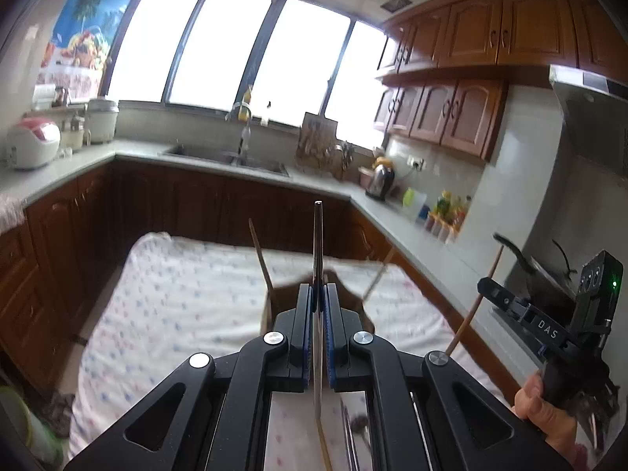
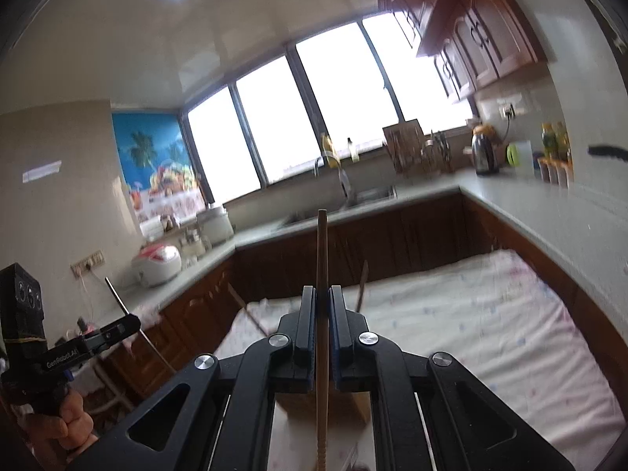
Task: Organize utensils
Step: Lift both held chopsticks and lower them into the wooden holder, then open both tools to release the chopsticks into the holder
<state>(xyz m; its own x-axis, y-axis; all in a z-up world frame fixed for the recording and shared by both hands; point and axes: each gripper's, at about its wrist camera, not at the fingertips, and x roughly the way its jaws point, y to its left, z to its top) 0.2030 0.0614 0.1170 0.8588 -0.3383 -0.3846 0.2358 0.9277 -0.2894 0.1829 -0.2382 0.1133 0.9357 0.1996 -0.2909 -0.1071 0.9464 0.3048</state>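
You stand in a kitchen with an L-shaped stone worktop and wooden cabinets, and in front of you is a counter draped in a pale dotted cloth. Near the middle of that cloth sits a brown cardboard box with a couple of wooden sticks leaning out of it; in both views it is mostly hidden behind your tools.

Your left gripper has its jaws closed narrow on a metal chopstick, held upright with the tip pointing away from you. Your right gripper is likewise clamped on a wooden chopstick, also upright, its ribbed lower end showing below the jaws.

Both utensils are lifted clear of the cloth, so you appear to be mid-carry, with the placing still to do. The next move likely calls for bringing each stick over the box opening, tipping it end-down and only then releasing, so that it slides in beside the others rather than catching the rim.

The right gripper's body reads "DAS" in the left wrist view; the left one reads "GenRobot.AI" in the right wrist view.
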